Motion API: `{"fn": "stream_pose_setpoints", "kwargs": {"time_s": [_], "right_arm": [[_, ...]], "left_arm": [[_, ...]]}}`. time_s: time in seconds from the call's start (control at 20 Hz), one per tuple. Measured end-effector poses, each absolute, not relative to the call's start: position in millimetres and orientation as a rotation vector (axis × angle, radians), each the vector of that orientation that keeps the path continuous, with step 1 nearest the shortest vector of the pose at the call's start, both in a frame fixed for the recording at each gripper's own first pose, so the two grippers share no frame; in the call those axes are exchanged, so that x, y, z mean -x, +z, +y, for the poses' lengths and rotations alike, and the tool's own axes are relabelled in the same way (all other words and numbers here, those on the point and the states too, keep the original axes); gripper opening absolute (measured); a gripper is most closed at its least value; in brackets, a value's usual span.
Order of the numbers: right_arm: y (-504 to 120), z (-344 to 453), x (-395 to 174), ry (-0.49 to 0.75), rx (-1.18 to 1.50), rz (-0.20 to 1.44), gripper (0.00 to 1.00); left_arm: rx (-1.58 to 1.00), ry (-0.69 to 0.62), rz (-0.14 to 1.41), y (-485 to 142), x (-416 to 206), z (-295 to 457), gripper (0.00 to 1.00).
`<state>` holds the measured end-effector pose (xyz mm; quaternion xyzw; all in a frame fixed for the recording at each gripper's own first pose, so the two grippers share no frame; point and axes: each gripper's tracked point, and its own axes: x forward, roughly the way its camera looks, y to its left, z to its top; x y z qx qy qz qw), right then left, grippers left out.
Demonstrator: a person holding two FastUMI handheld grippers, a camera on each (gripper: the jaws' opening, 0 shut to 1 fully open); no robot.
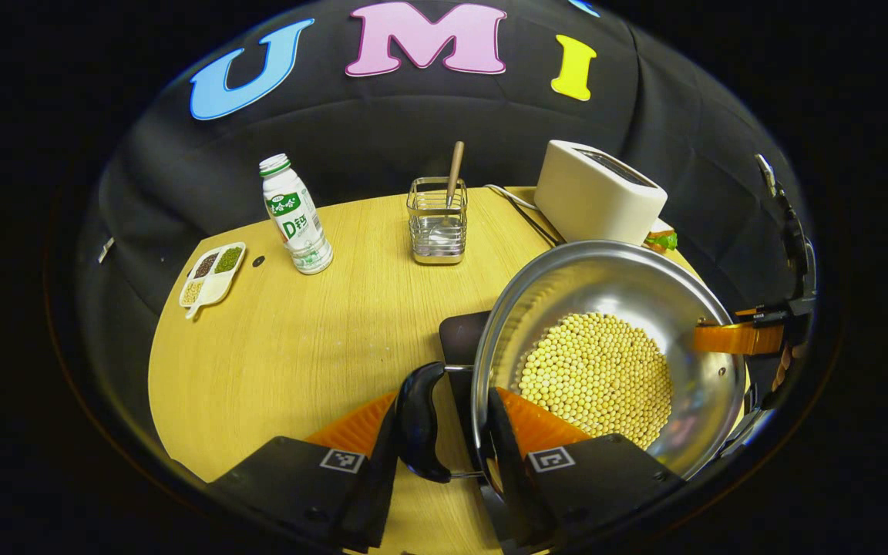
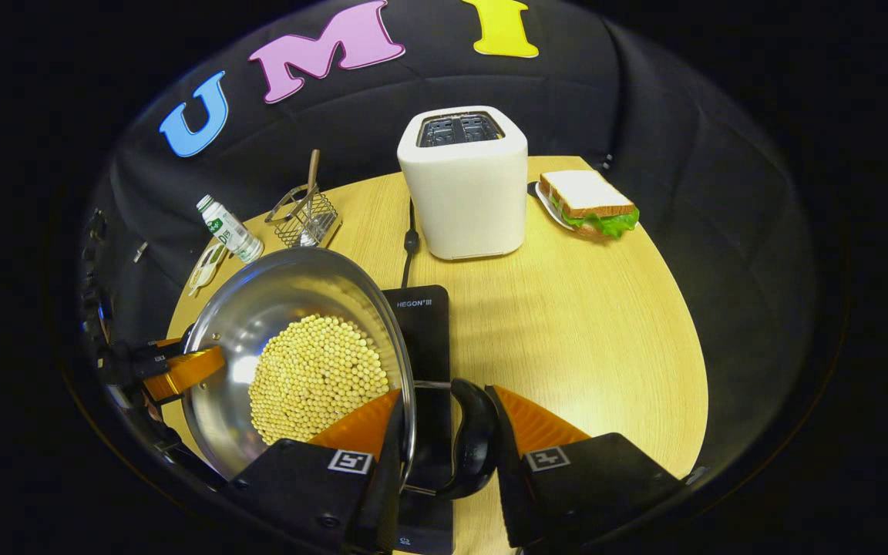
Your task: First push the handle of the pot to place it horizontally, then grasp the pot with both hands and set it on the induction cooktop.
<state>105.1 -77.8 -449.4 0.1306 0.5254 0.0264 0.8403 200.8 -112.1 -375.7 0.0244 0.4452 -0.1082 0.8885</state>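
both grippers grip the steel pot (image 1: pixel 606 347) of soybeans: left gripper (image 1: pixel 455 432) pinches handle and rim, right gripper (image 2: pixel 444 439) likewise opposite. pot hangs partly over the induction cooktop (image 2: pixel 421 324), which lies just beneath, toward the right gripper's side.

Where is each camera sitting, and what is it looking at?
Left gripper view: rides the left gripper at the shiny steel pot of yellow beans, its own fingers around the pot's black side handle, facing the milk bottle.
Right gripper view: rides the right gripper at the pot's other black handle, facing the white toaster.
Shared: pot, black induction cooktop, toaster, and each other's gripper.
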Motion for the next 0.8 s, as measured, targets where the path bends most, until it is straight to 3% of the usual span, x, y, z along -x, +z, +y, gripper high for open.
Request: {"fn": "stream_pose_setpoints", "kwargs": {"time_s": [0.15, 0.3, 0.4, 0.5, 0.6, 0.8], "right_arm": [[-449, -79, -104, 0.055, -0.272, 1.109, 0.59], [-446, -78, -103, 0.051, -0.272, 1.105, 0.6], [-440, -79, -106, 0.056, -0.279, 1.082, 0.63], [-435, -76, -108, 0.056, -0.297, 1.072, 0.72], [-436, -79, -109, 0.041, -0.279, 1.058, 1.0], [-413, -85, -104, 0.03, -0.238, 1.006, 0.99]], "left_arm": [[-0.044, -0.222, 0.932, -376, -200, -112, 0.62], [-0.044, -0.243, 0.911, -370, -199, -118, 0.67], [-0.052, -0.251, 0.895, -365, -197, -120, 0.79], [-0.059, -0.25, 0.877, -359, -198, -122, 0.88], [-0.055, -0.255, 0.864, -354, -196, -125, 0.98], [-0.055, -0.244, 0.846, -343, -189, -122, 0.98]]}}
